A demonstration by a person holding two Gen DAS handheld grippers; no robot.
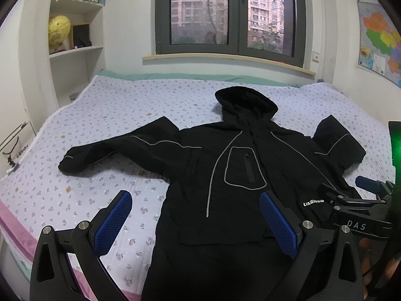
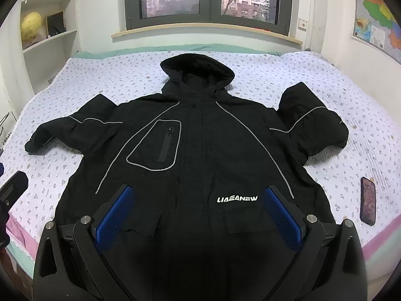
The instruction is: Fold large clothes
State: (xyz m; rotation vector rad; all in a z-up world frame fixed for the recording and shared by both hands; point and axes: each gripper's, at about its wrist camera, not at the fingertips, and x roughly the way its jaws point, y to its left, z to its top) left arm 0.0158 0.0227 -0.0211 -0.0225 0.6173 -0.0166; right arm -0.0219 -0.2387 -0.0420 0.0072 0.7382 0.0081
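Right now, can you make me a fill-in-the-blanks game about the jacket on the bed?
1. The jacket is colored ____.
2. The jacket lies spread flat on the ____.
3. Both the left gripper and the right gripper have their jaws ____.
4. Beside the jacket's hem lies a dark ____.

Missing words: black; bed; open; phone.

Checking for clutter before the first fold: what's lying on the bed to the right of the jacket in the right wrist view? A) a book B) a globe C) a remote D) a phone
D: a dark phone lies flat on the floral bedspread beside the black jacket's lower right edge, apart from the fabric.
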